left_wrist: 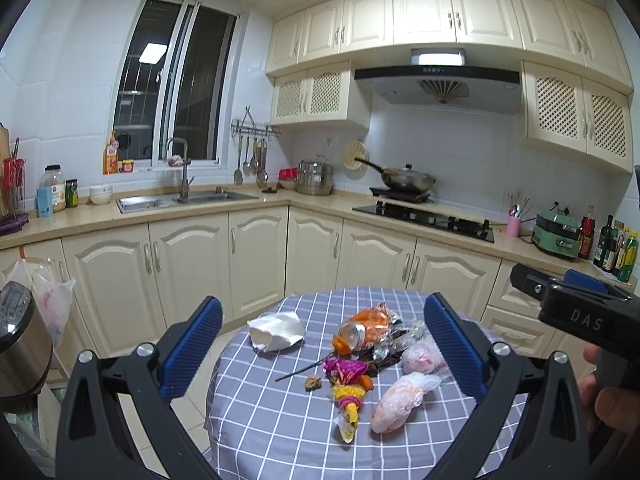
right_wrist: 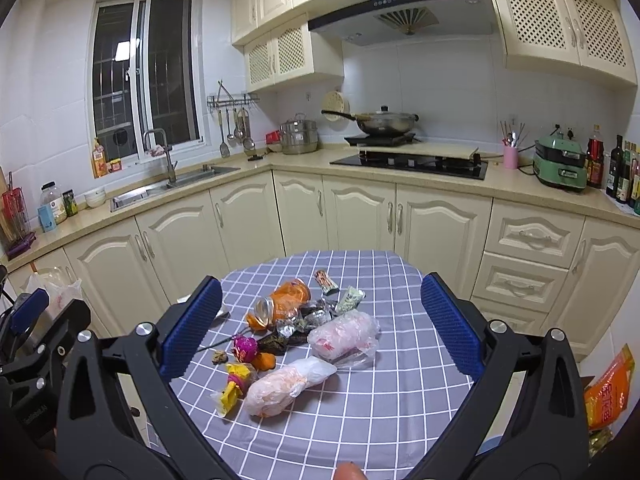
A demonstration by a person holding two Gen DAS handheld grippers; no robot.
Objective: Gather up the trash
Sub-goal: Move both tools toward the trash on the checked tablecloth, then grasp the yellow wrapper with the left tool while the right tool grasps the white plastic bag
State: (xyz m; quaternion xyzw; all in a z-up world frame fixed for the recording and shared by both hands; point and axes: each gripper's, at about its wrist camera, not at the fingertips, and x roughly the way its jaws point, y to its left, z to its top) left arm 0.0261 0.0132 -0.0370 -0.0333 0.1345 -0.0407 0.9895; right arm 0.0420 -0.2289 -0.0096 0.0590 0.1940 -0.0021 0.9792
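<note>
Checked table (right_wrist: 384,400), littered, seemingly wrappers (right_wrist: 316,320)

A round bench (right_wrist: 384,400) under a grey checked cloth stands in front of cream base cabinets (right_wrist: 248,216). Along the L-shaped counter (left_wrist: 320,202), a steel sink (left_wrist: 160,201) with a tall faucet (left_wrist: 182,168) sits below a dark window (left_wrist: 176,84). Ladles and a spatula hang from a wall rack (left_wrist: 254,130) in the corner, beside a steel stockpot (left_wrist: 315,178). A lidded wok (right_wrist: 382,122) rests on a burner behind the black cooktop (right_wrist: 412,162), under the range hood (right_wrist: 400,12). Further right stand a pink utensil cup (right_wrist: 511,156), a green electric cooker (right_wrist: 560,166) and dark bottles (right_wrist: 618,168). A rice cooker (left_wrist: 20,340) sits at the far left.
</note>
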